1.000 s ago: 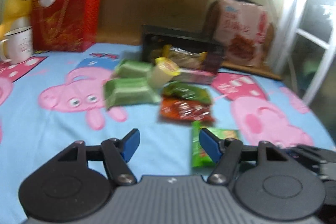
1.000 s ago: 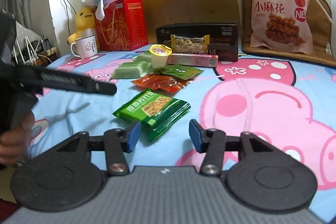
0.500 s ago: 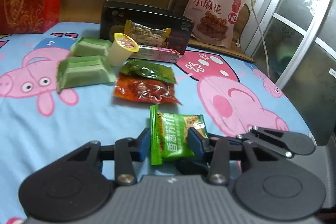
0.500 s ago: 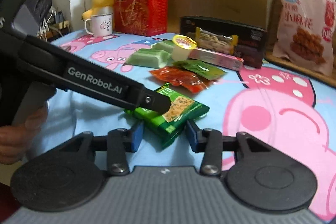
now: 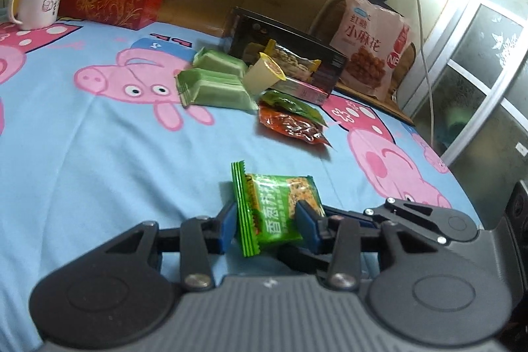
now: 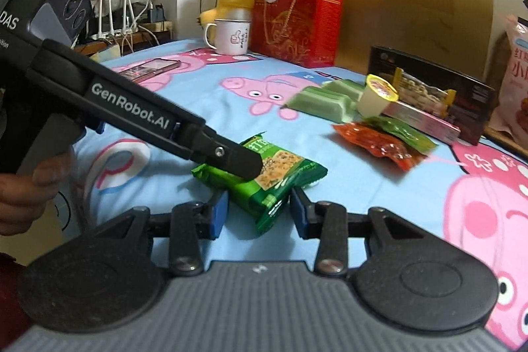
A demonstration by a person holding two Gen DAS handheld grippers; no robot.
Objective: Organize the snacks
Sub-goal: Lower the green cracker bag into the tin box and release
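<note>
A green cracker packet (image 5: 280,207) (image 6: 283,167) lies near the front of the blue cartoon bedsheet (image 5: 99,170). My left gripper (image 5: 267,225) is shut on its near end, blue pads against both sides. From the left, seen in the right wrist view, the left gripper (image 6: 250,167) reaches onto the packet's top. My right gripper (image 6: 259,213) is shut on the packet's other end, pads touching its sides. One of the right gripper's fingers (image 5: 412,215) shows at the right of the left wrist view. A hand (image 6: 29,190) holds the left gripper's handle.
Further back lie green wafer packs (image 5: 214,84), a jelly cup (image 5: 264,75), a dark green packet (image 5: 290,104), a red packet (image 5: 290,124), a pink box (image 5: 303,89) and a black box (image 5: 287,55). A mug (image 6: 231,37), red box (image 6: 297,22), phone (image 6: 148,70) and big pink bag (image 5: 369,45) stand around.
Both grippers came forward to the green packet and their jaws narrowed around it. The left gripper now crosses the right wrist view, over the packet.
</note>
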